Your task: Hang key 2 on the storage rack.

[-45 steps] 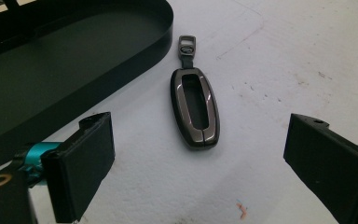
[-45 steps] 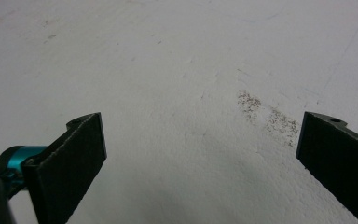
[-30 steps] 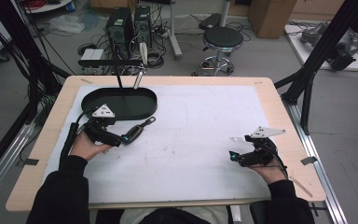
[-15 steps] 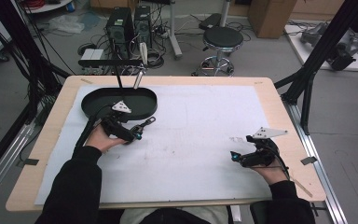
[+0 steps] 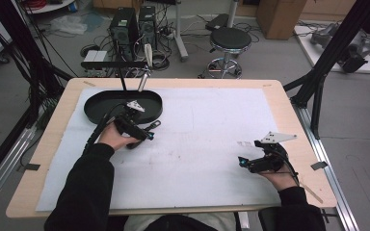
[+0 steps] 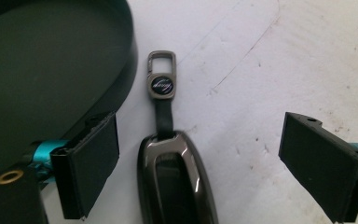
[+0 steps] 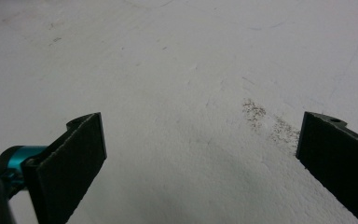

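Left gripper sits in the left-centre of the high view, held by the left hand, just below the rim of the black oval tray. In the left gripper view its jaws stand spread wide, one pad at lower left and one at lower right, with a dark metallic key fob lying between them at bottom centre. Neither pad touches the fob; white mat shows on both sides of it. The jaws have just been closing slightly, with the fob in the gap. A short strap runs from the fob up to a small clip with a round badge near the upper middle of that frame. The tray wall fills the upper left of the same frame, just beside the clip and apart from it.

Right gripper rests in the lower right of the high view, held by the right hand on the white mat. In the right gripper view its jaws are spread, with bare, scuffed mat between them.
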`<state>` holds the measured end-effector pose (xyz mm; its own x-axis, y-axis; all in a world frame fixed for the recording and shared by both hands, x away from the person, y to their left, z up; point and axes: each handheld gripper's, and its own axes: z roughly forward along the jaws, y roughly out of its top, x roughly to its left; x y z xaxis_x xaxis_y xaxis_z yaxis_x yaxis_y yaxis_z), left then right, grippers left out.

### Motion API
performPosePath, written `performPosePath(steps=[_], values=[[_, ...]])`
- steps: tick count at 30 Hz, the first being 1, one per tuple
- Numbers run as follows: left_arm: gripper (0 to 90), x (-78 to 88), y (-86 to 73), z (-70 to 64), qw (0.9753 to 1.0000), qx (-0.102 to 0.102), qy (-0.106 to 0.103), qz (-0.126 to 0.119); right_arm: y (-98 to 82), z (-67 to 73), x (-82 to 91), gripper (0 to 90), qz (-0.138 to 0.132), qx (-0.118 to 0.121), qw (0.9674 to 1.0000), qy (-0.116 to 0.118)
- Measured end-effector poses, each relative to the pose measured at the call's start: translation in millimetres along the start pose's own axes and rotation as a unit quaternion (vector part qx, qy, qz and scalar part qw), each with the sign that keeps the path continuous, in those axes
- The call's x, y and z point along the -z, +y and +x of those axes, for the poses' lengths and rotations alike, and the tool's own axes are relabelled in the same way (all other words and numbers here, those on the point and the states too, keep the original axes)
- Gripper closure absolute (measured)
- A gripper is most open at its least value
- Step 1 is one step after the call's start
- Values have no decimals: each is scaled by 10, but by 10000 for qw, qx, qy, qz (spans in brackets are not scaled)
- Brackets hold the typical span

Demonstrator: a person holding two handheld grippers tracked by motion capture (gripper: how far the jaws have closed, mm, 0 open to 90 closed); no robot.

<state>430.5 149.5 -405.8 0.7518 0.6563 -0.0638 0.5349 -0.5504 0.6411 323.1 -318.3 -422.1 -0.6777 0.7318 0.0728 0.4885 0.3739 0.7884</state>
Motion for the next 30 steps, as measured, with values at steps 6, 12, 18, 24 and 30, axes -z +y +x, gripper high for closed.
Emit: performPosePath(steps=[6,12,18,24,30], values=[[130,-156,107,-28,9995,-123,21,297,-20,14,43,7,9,19,10000,-42],[143,-265,123,-29,9987,-143,49,482,-34,12,60,7,8,34,10000,-61],[154,-297,106,8,9984,-52,40,554,-45,-2,60,7,-6,-5,10000,-68],[272,-321,87,32,9968,0,163,782,-31,15,67,8,-49,11,9999,-143],[447,-303,94,31,9965,-26,363,758,-36,19,63,8,-50,-16,9999,-152]])
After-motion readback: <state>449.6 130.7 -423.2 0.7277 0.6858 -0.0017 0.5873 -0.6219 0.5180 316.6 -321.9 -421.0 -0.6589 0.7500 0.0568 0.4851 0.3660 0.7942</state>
